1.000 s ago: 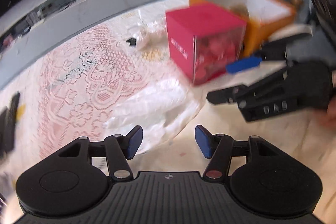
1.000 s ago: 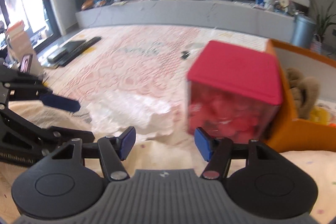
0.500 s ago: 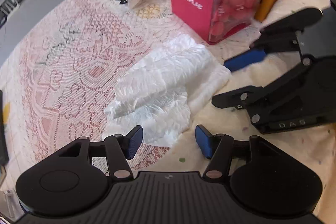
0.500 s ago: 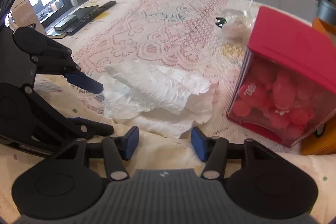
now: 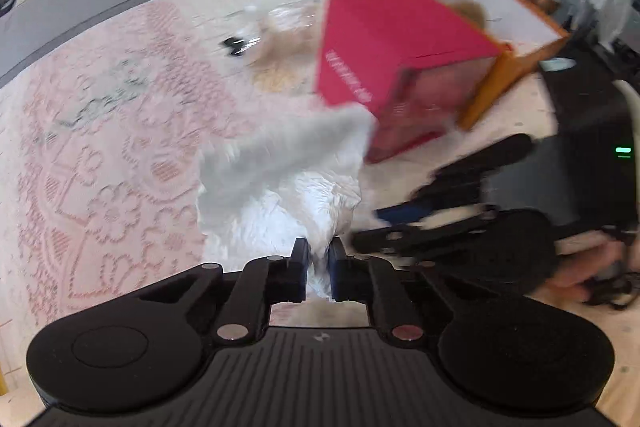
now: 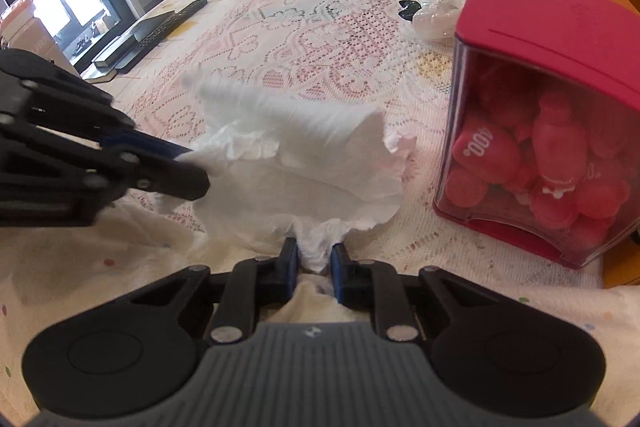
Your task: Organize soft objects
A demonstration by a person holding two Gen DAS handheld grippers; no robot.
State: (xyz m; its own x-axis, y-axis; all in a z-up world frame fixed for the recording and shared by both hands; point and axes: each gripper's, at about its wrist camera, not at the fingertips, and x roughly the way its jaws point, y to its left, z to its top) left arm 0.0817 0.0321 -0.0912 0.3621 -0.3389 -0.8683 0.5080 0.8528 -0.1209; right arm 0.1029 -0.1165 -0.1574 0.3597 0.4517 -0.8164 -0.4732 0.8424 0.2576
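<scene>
On the table, centre: one crumpled white plastic bag [image 6: 304, 155] lies on a pink lace tablecloth [image 6: 280, 39], its near edges lifted.
Left gripper [image 5: 318, 257]: one, pointing steeply down; its jaws are closing, with a fold of the bag's near edge pinched between the blue pads.
Right gripper [image 6: 314, 257]: one, also tilted steeply down; its jaws are closing, with a bunched bit of the bag's near edge between the pads.
Grippers together: seen from the right wrist, the left gripper's fingers [image 6: 168, 171] reach in from the left onto the bag's left side.
Hand [image 5: 588, 267]: one in view, blurred, behind the right gripper at the right edge.
Red box [image 6: 536, 99]: one, just right of the bag, with a clear front showing red plush toys [image 6: 532, 167] inside; their number cannot be told.
Orange box [image 5: 500, 27]: one, open-topped, touching the red box from behind.
Clear bag [image 6: 436, 11]: one small bundle, beyond the red box.
Remote controls [image 6: 152, 31]: two, far left edge of the table.
</scene>
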